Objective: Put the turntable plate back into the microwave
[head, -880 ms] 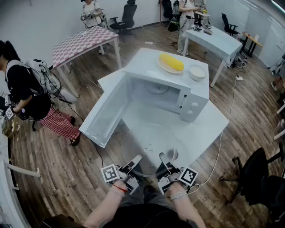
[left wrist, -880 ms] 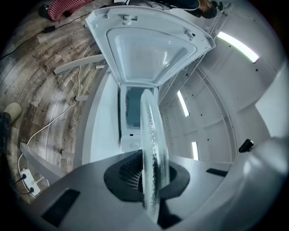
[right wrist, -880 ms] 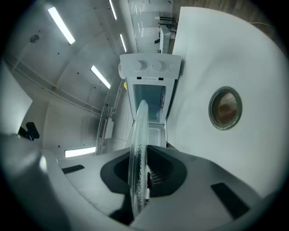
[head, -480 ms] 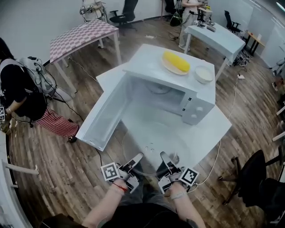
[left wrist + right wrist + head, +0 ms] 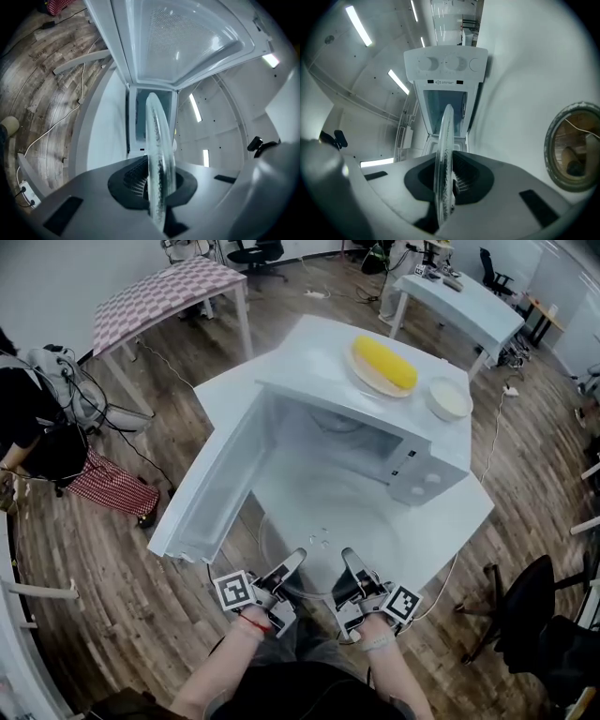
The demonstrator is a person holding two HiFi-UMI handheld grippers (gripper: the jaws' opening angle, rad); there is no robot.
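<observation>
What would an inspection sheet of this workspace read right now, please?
Surface: white table, microwave on it.
Job's things: microwave door open; glass plate held roughly level in front of the opening.
Clutter: dish with yellow food and a bowl on top of the microwave.
Grippers: left gripper and right gripper each shut on the plate's near rim.
Cables: one cable hangs off the table's right edge; others lie on the floor.
Surroundings: checked table, second table, chairs, a person at left.
</observation>
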